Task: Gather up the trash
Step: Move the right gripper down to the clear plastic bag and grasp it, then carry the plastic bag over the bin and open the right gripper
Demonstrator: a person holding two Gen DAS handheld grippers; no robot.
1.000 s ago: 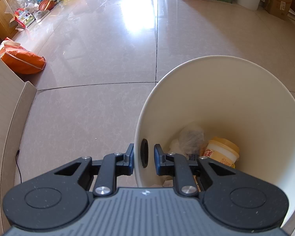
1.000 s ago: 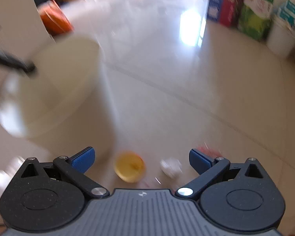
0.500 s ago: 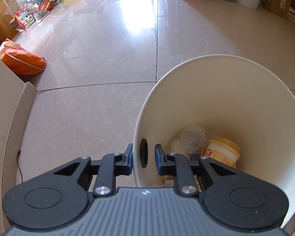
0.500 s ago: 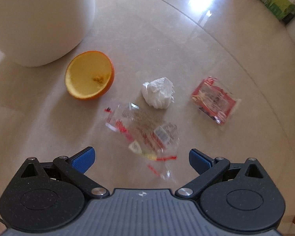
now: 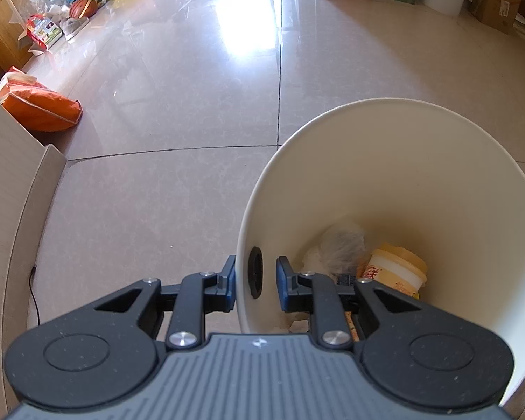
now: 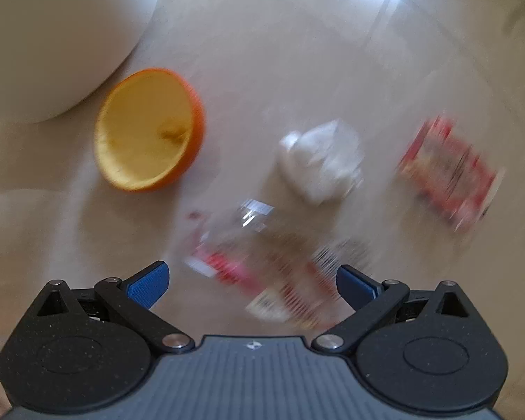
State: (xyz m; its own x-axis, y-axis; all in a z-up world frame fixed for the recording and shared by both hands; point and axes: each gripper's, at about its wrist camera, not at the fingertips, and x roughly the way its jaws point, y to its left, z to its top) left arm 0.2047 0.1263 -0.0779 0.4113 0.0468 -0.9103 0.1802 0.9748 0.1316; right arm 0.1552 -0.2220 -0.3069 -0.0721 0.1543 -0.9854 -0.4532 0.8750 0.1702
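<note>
Left hand-held gripper (image 5: 253, 276) clamps bin (image 5: 402, 182) rim | right hand-held gripper (image 6: 252, 280) released above clear wrapper (image 6: 280, 266)

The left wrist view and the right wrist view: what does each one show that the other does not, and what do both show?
Only the left wrist view shows the inside of the white bin, with a yellow cup and a crumpled bag at its bottom, and the left gripper, jaws clamped on the bin's rim.

Only the right wrist view shows trash on the floor: an orange peel half, a white tissue wad, a red wrapper and a clear wrapper beneath the open right gripper.

Both show the bin and the tiled floor.
</note>
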